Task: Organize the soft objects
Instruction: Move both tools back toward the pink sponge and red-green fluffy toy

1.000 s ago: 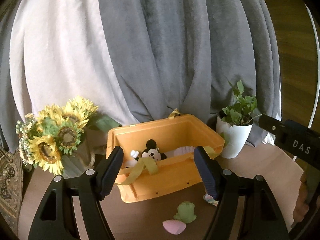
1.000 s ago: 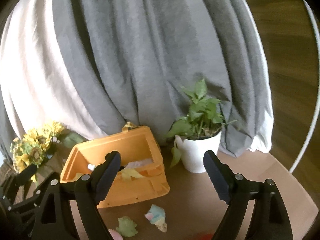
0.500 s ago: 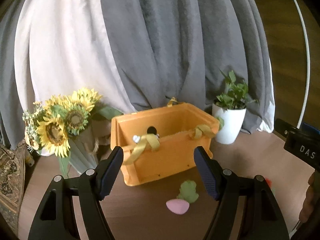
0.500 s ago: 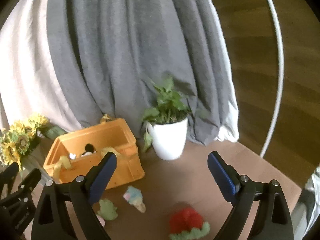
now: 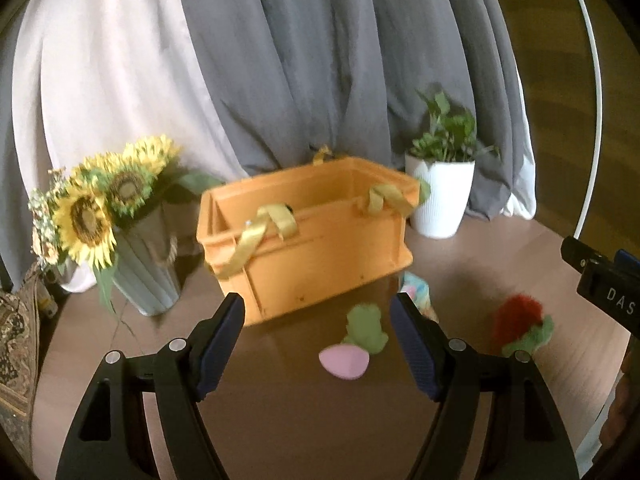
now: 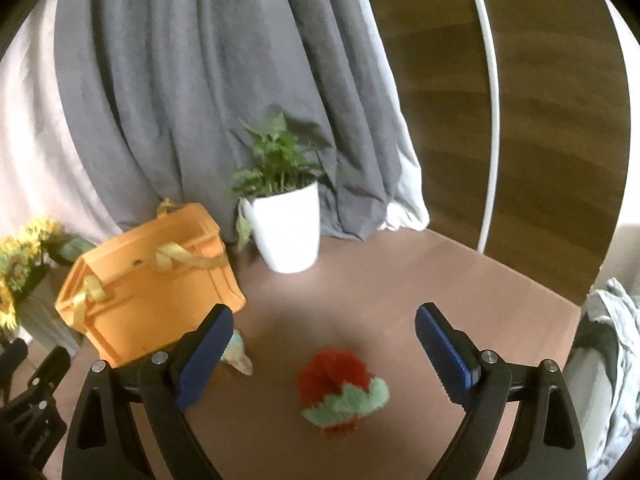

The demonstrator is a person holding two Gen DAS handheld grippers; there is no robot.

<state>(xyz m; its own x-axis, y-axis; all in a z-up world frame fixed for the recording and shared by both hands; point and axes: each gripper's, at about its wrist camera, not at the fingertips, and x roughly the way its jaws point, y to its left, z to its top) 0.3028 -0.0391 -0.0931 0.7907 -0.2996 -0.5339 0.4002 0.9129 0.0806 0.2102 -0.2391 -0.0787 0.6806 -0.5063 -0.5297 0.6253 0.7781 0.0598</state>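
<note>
Four soft toys are seen on the worktop (image 6: 400, 280) in front of the orange crate (image 5: 320, 248), among them a red-and-green plush (image 6: 340, 388) framed, untouched, by the spread right claw (image 6: 324, 344), whose jaws have just been opening; the left claw (image 5: 316, 344) is likewise spread and empty. The plush is judged light and squashy, best pinched across its red body. Only "DAS" is readable, on the right claw's housing.
</note>
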